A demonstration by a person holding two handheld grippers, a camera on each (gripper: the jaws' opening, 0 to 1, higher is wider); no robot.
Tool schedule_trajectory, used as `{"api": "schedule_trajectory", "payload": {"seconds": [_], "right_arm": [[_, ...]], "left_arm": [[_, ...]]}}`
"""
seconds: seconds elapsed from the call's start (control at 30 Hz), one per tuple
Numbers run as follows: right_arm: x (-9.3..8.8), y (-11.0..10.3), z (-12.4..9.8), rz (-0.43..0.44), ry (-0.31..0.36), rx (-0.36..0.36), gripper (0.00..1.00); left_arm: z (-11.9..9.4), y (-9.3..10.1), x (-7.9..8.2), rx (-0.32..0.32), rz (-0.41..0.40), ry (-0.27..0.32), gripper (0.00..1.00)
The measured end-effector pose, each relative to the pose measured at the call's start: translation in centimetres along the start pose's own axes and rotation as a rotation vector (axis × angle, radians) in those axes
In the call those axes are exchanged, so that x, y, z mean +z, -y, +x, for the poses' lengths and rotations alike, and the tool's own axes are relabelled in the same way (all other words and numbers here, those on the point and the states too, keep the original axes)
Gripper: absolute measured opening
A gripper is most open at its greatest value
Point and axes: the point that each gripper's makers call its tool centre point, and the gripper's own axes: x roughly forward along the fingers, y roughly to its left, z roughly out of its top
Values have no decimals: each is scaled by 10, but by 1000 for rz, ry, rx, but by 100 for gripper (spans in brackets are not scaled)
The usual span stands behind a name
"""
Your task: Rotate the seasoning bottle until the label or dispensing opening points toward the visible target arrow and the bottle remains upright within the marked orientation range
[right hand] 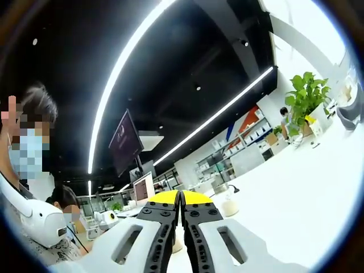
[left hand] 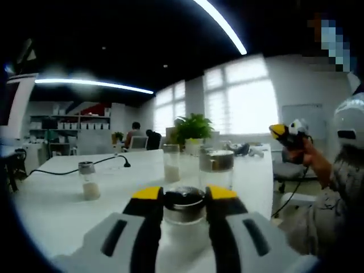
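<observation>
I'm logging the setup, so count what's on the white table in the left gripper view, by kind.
Bottles with metal caps: 4 (one between the left claw tips, small one, two behind)
Potted plants: 1
Black cables: 1
Total: 6

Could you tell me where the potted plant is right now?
In the left gripper view the plant stands at the table's far end, before the windows, behind two bottles. In the right gripper view it sits upper right.
</observation>
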Motion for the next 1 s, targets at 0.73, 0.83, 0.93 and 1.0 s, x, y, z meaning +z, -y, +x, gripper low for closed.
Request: {"api": "schedule_trajectory", "payload": {"seconds": [0.73,0.83,0.93,1.0], "right_arm": [[7,-6,-1,55,44,60,0],[6,-10,-1,50,40,75,0],[6,-11,-1,51,41,81,0],[6,-12,-1,50,38,86,0]], "left_arm": [[3,4,-1,-134,-18,-25,31],[2,8,-1,-168,-27,-17,31],[1,10,-2,-183,-29,-15,31],[1,12,-2,-202,-24,-14,31]]}}
